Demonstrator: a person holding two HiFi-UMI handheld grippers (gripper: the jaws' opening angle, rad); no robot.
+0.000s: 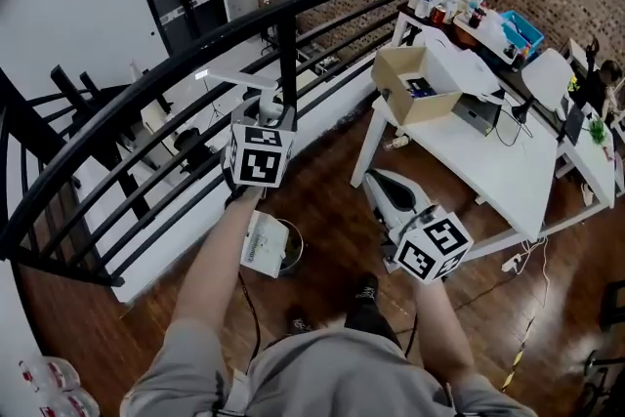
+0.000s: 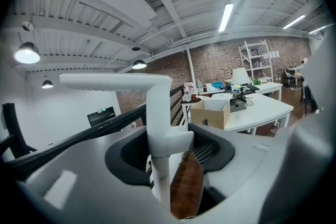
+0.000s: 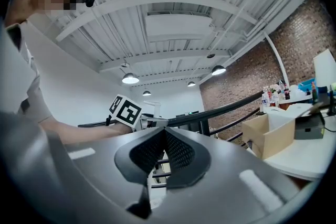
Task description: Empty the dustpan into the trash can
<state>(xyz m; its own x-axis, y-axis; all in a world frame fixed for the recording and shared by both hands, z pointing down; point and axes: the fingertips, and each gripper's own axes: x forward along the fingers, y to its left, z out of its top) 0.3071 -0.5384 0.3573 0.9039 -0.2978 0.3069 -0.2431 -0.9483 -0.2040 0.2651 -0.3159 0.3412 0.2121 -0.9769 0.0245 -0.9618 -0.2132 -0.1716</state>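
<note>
Trash can (image 1: pixel 292 251) is noted on the wood floor (image 1: pixel 322 181), under the left arm (image 1: pixel 220 249). A white printed part (image 1: pixel 262 244) is seen at its rim; what it joins to is covered.

Right gripper (image 1: pixel 381 186) (image 3: pixel 164 136) is held right of the can, jaws pressed together with nothing between.

Left gripper (image 1: pixel 269 107) (image 2: pixel 170 152) is held above the can, jaws clamped on the dustpan handle (image 2: pixel 157 113), an upright white post with a side arm.

Beyond the can the railing (image 1: pixel 286 54) is seen. Farther right is the worktop (image 1: pixel 508 166), on which a cardboard box (image 1: pixel 435 104) is carried.
</note>
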